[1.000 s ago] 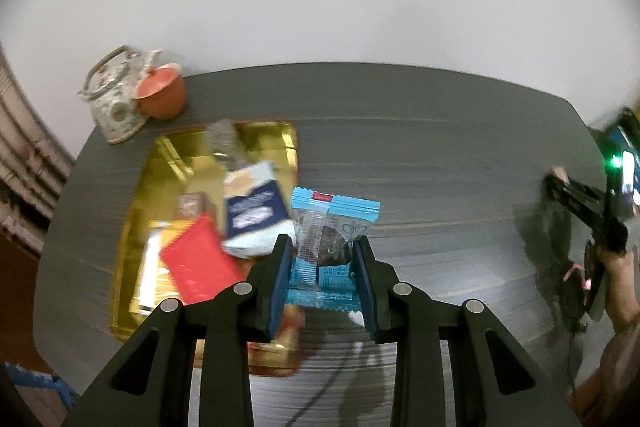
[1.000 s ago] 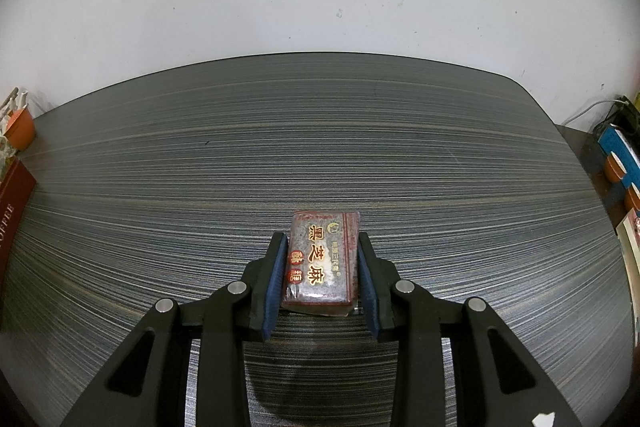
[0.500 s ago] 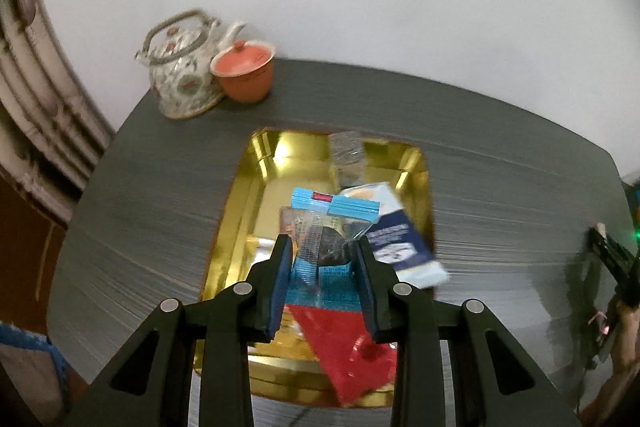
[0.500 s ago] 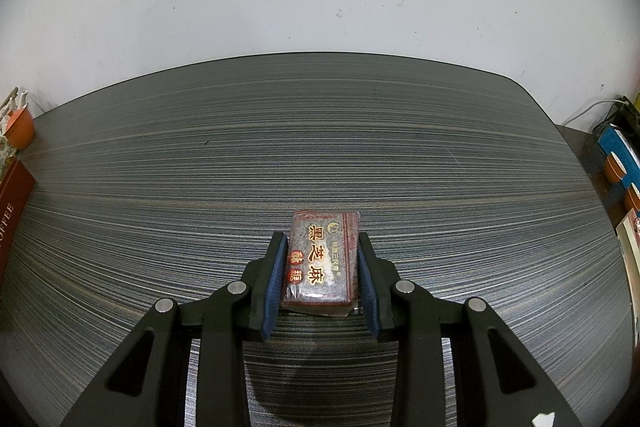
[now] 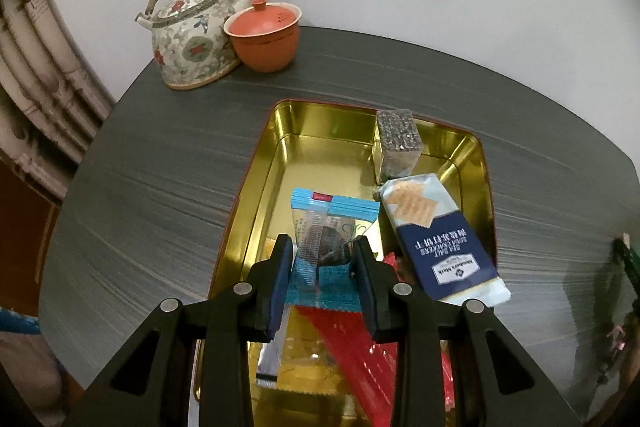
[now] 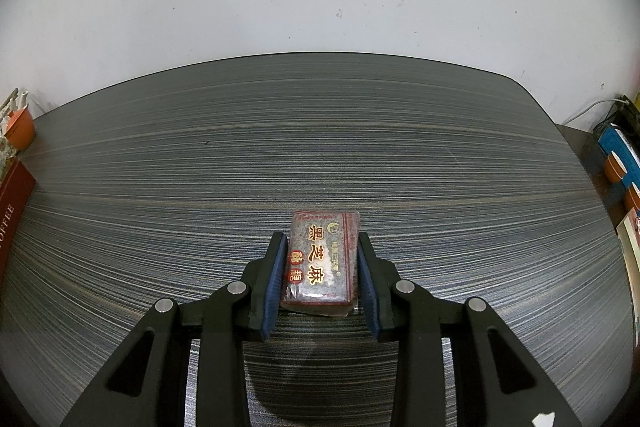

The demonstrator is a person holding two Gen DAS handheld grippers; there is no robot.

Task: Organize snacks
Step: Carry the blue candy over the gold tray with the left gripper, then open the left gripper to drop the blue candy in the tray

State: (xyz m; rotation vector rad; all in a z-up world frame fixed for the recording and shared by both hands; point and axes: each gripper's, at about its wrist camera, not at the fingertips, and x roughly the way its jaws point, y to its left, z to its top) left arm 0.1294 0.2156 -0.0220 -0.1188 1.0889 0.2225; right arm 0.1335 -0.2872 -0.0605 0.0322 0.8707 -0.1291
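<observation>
My left gripper (image 5: 322, 247) is shut on a blue and clear snack packet (image 5: 334, 223) and holds it above the gold tray (image 5: 260, 163). In the tray lie a sea salt cracker pack (image 5: 436, 239), a dark sesame block (image 5: 398, 141), a red wrapper (image 5: 356, 339) and a silver sachet (image 5: 272, 355). My right gripper (image 6: 320, 247) is shut on a red black-sesame candy pack (image 6: 322, 263) that is at the dark striped table (image 6: 280, 147).
A floral teapot (image 5: 192, 35) and an orange lidded cup (image 5: 264, 35) stand at the table's far left corner behind the tray. A red coffee box (image 6: 12, 195) lies at the left edge of the right wrist view. Books and boxes (image 6: 618, 155) sit beyond the table's right edge.
My left gripper has carried the blue packet from beside the tray to over it and closer to the teapot. The right gripper and its candy pack have not moved.
</observation>
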